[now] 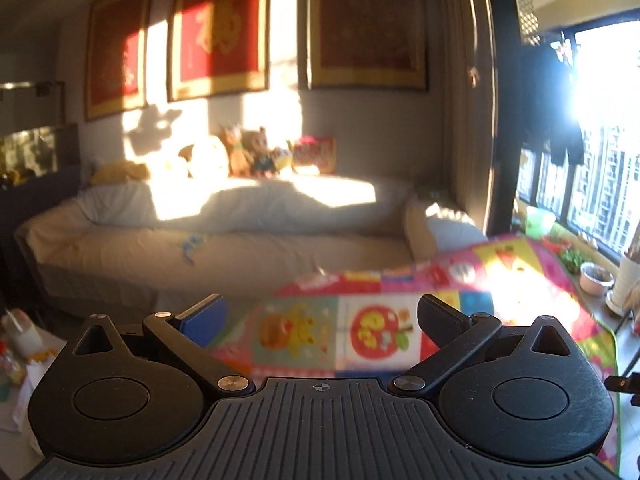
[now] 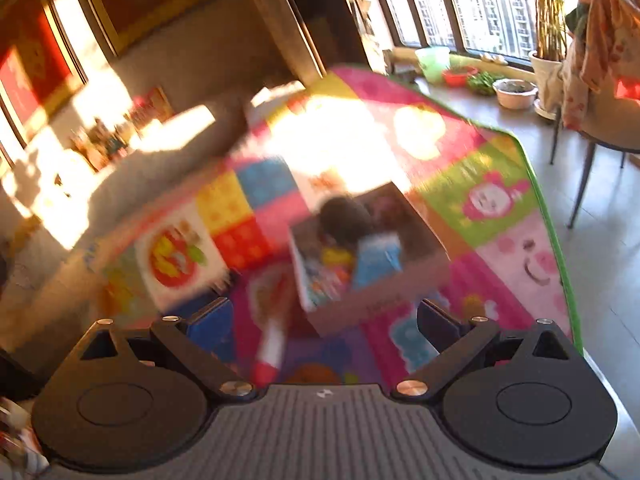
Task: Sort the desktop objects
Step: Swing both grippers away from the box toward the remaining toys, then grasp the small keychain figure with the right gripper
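Sofa (image 1: 224, 236), long and draped in a beige cover, fills the far side of the room in the left wrist view; strong sunlight falls across its back. A row of stuffed toys (image 1: 256, 156) sits along the top of the backrest. Three framed red-and-gold hangings (image 1: 222, 28) are on the wall above.

Play mat (image 2: 472, 196), patchwork of bright cartoon panels with a green edge, covers the floor in front of the sofa and takes most of the right wrist view. That view is motion-blurred.

Cardboard box (image 2: 384, 300) stands on the mat near its middle, open at the top. Inside it: mixed toys, including a dark round item (image 2: 344, 216) at the far side, a blue item (image 2: 378, 264) and a colourful flat item against the left wall. Contents are too blurred to name further. A red-and-white stick-shaped object (image 2: 272, 344) lies on the mat just beside the box's near-left corner.

Windowsill at right holds a green bowl (image 2: 434, 62), a white pot (image 2: 514, 94) and a tall potted palm (image 2: 554, 8). A chair with draped cloth (image 2: 604, 52) stands by the mat's right edge.

Left gripper (image 1: 320, 320): jaws spread wide, nothing between them, pointed toward the sofa above the mat.

Right gripper (image 2: 324, 320): jaws wide apart, gripping nothing, aimed down at the box.
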{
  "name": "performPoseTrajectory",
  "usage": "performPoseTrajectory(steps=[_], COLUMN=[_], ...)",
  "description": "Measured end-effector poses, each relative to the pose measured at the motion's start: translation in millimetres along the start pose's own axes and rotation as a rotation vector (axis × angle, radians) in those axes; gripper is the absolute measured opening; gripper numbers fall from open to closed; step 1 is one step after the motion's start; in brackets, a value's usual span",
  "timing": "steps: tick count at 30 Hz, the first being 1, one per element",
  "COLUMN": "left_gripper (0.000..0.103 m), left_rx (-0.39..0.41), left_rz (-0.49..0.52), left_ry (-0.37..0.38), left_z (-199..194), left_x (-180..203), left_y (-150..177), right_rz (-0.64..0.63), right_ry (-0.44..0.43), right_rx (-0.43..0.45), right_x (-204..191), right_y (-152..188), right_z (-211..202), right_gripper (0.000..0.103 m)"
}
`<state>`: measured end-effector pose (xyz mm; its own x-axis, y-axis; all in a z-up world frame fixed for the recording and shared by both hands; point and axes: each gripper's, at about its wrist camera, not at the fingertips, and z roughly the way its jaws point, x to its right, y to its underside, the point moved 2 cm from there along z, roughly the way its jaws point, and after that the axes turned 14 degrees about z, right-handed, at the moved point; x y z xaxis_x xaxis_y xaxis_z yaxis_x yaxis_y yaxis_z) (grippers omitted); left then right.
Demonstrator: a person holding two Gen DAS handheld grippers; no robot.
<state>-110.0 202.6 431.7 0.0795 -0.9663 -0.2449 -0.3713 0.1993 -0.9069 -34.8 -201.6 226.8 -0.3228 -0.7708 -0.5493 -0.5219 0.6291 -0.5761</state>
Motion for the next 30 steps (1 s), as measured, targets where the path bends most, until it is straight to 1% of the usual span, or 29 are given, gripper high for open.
performPoseTrajectory(steps=[2, 4, 5, 6, 9, 11, 12, 14, 16, 17, 18, 20, 22, 23, 24, 26, 27, 29, 30], left_gripper=[0.103, 0.103, 0.103, 0.103, 0.103, 0.103, 0.103, 0.103, 0.103, 0.103, 0.103, 0.103, 0.103, 0.103, 0.103, 0.103, 0.103, 0.103, 0.103], left_rx=[0.032, 0.046, 0.053, 0.054, 0.048, 0.033, 0.022, -0.025, -0.126, -0.172, -0.208, -0.273, -0.329, -0.353, -0.375, -0.4, -0.4, -0.393, -0.386], left_rz=[0.0, 0.014, 0.019, 0.02, 0.022, 0.022, 0.022, 0.012, 0.01, 0.017, 0.019, 0.009, 0.001, 0.004, 0.013, 0.03, 0.049, 0.101, 0.105], left_ry=[-0.026, -0.04, -0.037, -0.025, 0.065, 0.152, 0.209, 0.309, 0.371, 0.386, 0.384, 0.367, 0.368, 0.366, 0.367, 0.379, 0.386, 0.361, 0.339], left_z=[-29.8, -53.8, -61.8, -67.7, -64.6, -47.6, -36.2, 0.7, 46.9, 71.8, 94.5, 138.9, 177.7, 190.4, 204.7, 221.9, 234.5, 244.5, 255.1], left_x=[-12.7, -21.8, -24.0, -24.2, -5.8, 19.8, 34.3, 69.0, 100.0, 112.7, 123.9, 138.4, 149.9, 152.6, 159.6, 171.1, 180.5, 195.8, 201.2], left_y=[-19.3, -36.2, -43.0, -48.3, -48.0, -32.4, -21.7, 15.3, 56.3, 78.8, 100.7, 145.4, 186.4, 208.1, 225.4, 258.6, 272.8, 298.1, 309.5], right_rz=[0.061, 0.081, 0.065, 0.036, -0.065, -0.119, -0.144, -0.206, -0.267, -0.299, -0.328, -0.387, -0.435, -0.442, -0.442, -0.438, -0.435, -0.453, -0.473], right_ry=[-0.064, -0.125, -0.143, -0.151, -0.131, -0.121, -0.124, -0.131, -0.1, -0.065, -0.032, 0.028, 0.063, 0.071, 0.084, 0.105, 0.091, 0.042, 0.027], right_rx=[-0.034, -0.059, -0.047, -0.016, 0.112, 0.156, 0.164, 0.141, 0.101, 0.072, 0.042, -0.022, -0.118, -0.165, -0.204, -0.249, -0.261, -0.262, -0.248], right_x=[-10.6, -20.8, -26.0, -31.1, -38.4, -40.7, -40.4, -40.7, -39.3, -37.7, -36.4, -31.5, -27.3, -25.7, -25.8, -30.0, -36.4, -58.0, -70.9], right_y=[-20.7, -34.6, -39.9, -44.5, -53.6, -57.6, -58.4, -53.8, -41.2, -30.3, -20.7, 4.1, 29.2, 39.9, 50.9, 67.9, 74.9, 85.4, 89.9], right_z=[-21.4, -44.4, -56.0, -67.9, -94.3, -100.9, -100.7, -90.4, -66.7, -48.8, -31.7, 7.1, 47.3, 66.9, 87.0, 124.3, 140.7, 171.3, 185.1], right_gripper=[0.101, 0.101, 0.101, 0.102, 0.103, 0.103, 0.103, 0.103, 0.103, 0.103, 0.103, 0.096, 0.068, 0.061, 0.051, 0.05, 0.05, 0.05, 0.054])
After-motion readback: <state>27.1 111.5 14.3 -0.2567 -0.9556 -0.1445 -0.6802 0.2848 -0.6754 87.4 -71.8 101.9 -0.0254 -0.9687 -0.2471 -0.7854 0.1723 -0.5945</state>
